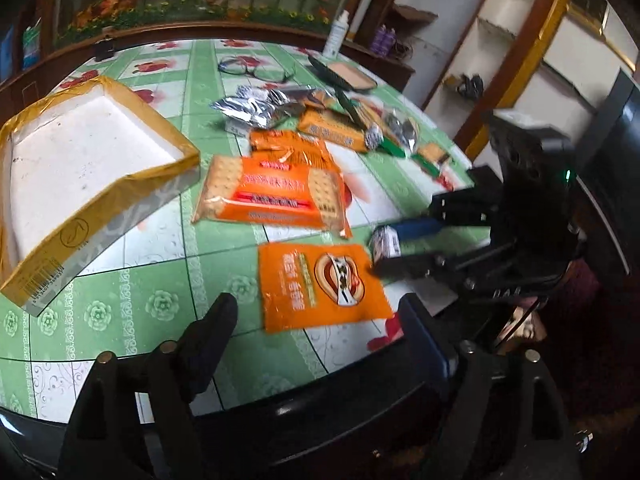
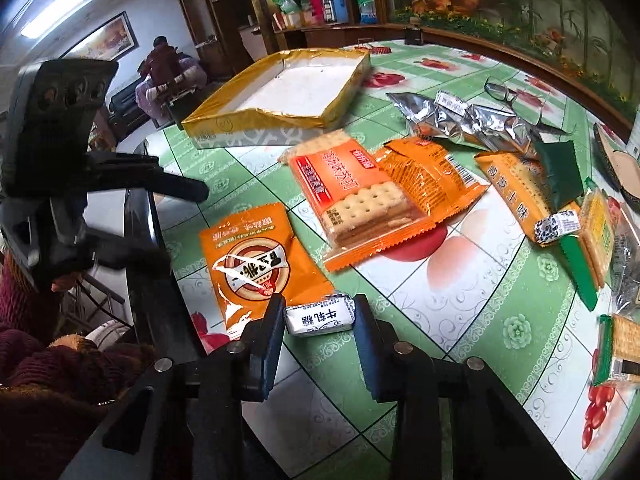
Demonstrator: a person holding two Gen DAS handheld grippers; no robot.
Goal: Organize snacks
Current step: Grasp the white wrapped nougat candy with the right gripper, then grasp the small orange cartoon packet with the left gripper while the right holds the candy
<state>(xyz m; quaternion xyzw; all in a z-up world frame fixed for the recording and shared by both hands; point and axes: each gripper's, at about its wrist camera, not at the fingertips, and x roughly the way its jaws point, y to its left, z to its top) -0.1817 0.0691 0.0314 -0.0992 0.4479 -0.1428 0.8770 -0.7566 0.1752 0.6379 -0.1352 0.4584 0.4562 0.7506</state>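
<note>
My right gripper (image 2: 318,308) is shut on a small silver-wrapped candy (image 2: 320,318) with a white label, just above the table's near edge; the left wrist view shows the same candy (image 1: 384,240) between the right gripper's (image 1: 400,236) blue pads. An orange pouch (image 2: 256,264) lies flat right beside it. My left gripper (image 1: 320,320) is open with nothing between its fingers, hovering over the near end of that orange pouch (image 1: 324,284). An orange cracker pack (image 1: 272,196) lies beyond. A white box (image 1: 100,224) edged in yellow tape stands at the left, with nothing in it.
Further packs crowd the far right of the green flowered tablecloth (image 1: 140,280): silver bags (image 2: 460,120), orange cracker packs (image 2: 516,188) and green-edged ones (image 2: 600,232). Spectacles (image 1: 256,70) and a white bottle (image 1: 336,36) stand at the back. A person (image 2: 164,64) sits far off.
</note>
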